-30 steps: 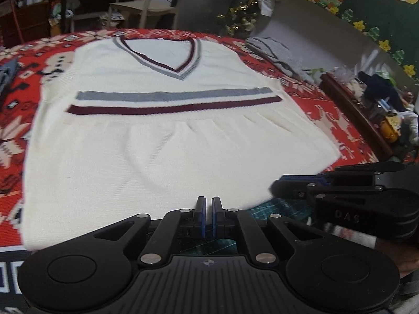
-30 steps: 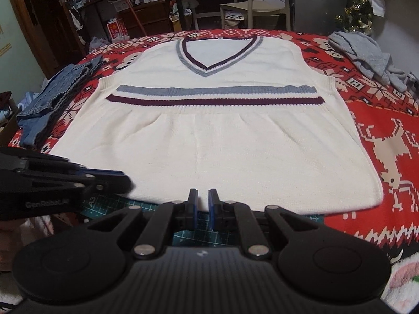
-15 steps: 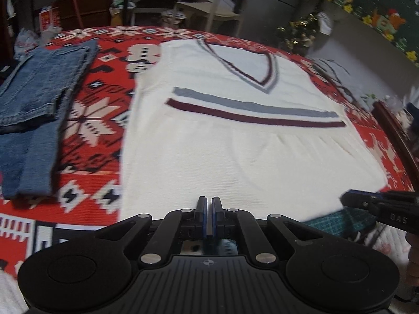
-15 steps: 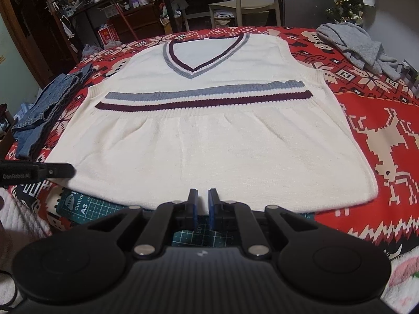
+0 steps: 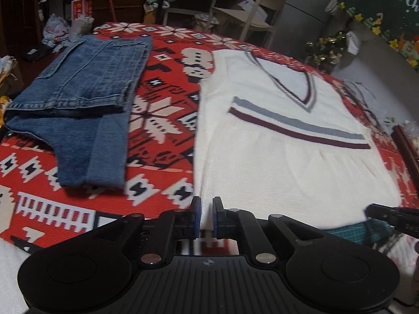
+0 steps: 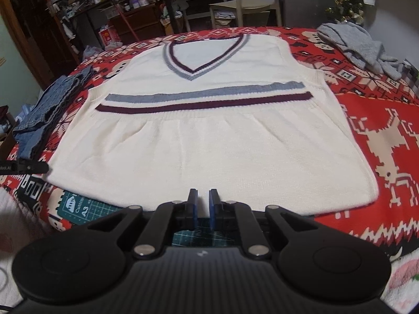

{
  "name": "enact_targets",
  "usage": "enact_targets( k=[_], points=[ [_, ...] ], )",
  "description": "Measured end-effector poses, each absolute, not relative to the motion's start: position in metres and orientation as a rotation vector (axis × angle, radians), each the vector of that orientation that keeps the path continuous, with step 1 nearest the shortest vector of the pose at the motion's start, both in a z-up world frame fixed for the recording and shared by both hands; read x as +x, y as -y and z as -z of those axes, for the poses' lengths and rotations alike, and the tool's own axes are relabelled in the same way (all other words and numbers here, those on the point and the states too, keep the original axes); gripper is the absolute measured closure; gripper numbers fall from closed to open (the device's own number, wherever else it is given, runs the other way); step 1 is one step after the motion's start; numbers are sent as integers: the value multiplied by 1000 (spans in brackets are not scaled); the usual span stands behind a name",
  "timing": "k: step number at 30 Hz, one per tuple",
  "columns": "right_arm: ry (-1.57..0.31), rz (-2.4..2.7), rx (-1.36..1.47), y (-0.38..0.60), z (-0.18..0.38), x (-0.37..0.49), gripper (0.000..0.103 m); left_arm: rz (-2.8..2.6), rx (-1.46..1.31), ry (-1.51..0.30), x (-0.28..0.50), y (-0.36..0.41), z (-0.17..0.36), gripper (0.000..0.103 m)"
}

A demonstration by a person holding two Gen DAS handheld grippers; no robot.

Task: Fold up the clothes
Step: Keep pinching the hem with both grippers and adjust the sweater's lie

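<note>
We see the white vest [image 6: 209,130] lying flat on the red patterned cloth [image 6: 379,120], its hem just ahead of our right gripper [image 6: 201,204], whose jaws stand narrow and empty. Our left gripper [image 5: 204,216], likewise nearly closed and empty, hangs off the vest's near left corner, folded jeans [image 5: 78,110] farther left.

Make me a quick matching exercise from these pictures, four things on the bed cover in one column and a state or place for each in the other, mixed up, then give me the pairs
Things:
1. white vest
2. jeans
3. grey garment
4. green cutting mat

States or places:
A. crumpled at the far right
B. spread flat, unfolded
C. folded, left of the vest
D. partly hidden under the vest's near hem

Pairs: 1-B, 2-C, 3-A, 4-D
</note>
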State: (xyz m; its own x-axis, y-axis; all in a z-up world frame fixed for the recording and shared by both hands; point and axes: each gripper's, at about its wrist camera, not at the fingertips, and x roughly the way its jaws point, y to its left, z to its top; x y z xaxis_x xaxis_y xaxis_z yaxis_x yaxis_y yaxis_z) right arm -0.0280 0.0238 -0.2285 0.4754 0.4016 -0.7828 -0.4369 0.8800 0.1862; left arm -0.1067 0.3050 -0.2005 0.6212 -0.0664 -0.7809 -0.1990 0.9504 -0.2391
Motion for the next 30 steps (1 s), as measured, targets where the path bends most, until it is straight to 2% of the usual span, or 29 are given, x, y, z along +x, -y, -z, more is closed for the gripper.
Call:
enact_targets(
  k=[10,17,24,30],
  points=[
    [-876,-749,-207,-102,223,-50,94,120,-168,-926,-90,-252,209,96],
    [-857,-864,-271,-157,233,-60,94,60,-191,-931,-94,-271,213,96],
    [-848,-837,-317,-141,237,-59,94,-40,-244,-934,-101,-306,213,97],
    [-852,-751,-325,-105,235,-54,93,-19,-227,-917,-105,-301,208,97]
  ],
)
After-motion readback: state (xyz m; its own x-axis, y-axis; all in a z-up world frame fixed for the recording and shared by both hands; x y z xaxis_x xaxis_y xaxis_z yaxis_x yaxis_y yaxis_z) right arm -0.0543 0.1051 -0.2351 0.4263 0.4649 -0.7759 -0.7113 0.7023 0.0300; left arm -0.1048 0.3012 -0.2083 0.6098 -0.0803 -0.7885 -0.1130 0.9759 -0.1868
